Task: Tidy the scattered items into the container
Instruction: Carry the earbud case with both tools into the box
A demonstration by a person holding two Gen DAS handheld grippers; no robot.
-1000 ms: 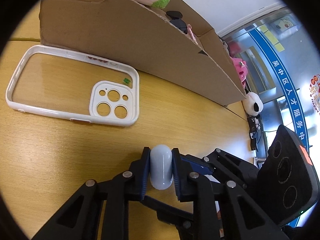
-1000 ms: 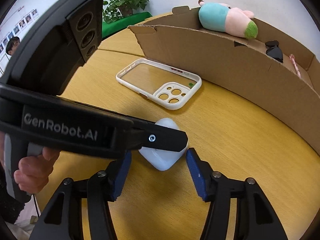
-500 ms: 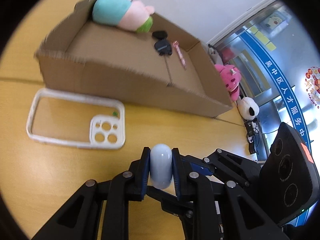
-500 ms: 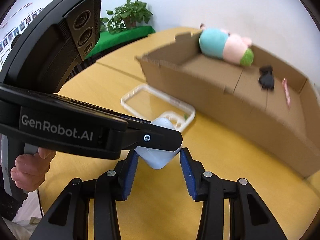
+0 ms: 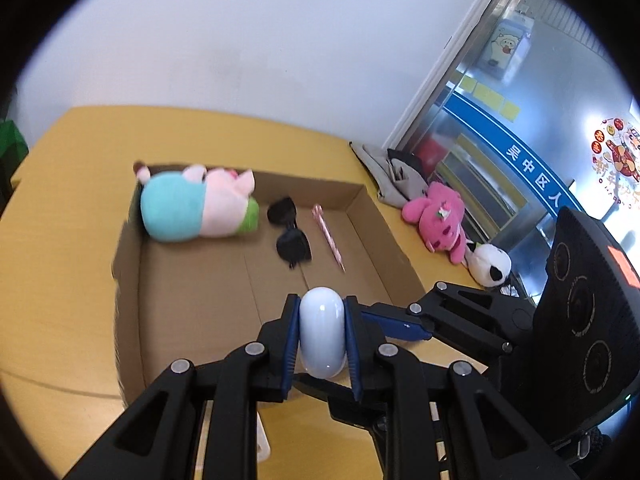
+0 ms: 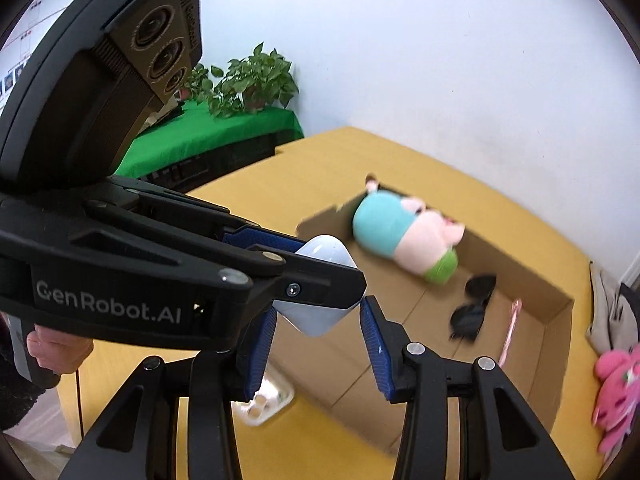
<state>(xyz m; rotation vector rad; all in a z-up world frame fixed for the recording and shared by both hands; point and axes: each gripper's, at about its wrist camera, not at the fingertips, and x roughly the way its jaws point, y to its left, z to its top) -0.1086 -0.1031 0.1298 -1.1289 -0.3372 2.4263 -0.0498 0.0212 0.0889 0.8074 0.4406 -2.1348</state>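
My left gripper [image 5: 322, 334] is shut on a pale blue-white earbud case [image 5: 322, 332] and holds it in the air over the near edge of the cardboard box [image 5: 128, 292]. In the right wrist view the case [image 6: 320, 280] shows between the left gripper's fingers. My right gripper [image 6: 318, 344] is open and empty, just below and behind the case. The box [image 6: 560, 364] holds a teal and pink plush [image 5: 196, 204], black sunglasses [image 5: 290, 232] and a pink pen [image 5: 330, 238]. The white phone case [image 6: 264, 400] lies on the table in front of the box.
A pink plush [image 5: 440, 216] and a panda plush [image 5: 490, 266] lie on the yellow table [image 5: 48, 208] right of the box, near a grey cloth bag [image 5: 394, 176]. A green-covered stand with potted plants [image 6: 248, 84] is beyond the table's left side.
Both grippers have risen and moved forward. The earbud case went from table level to above the box's near edge. The phone case dropped out of the left wrist view.
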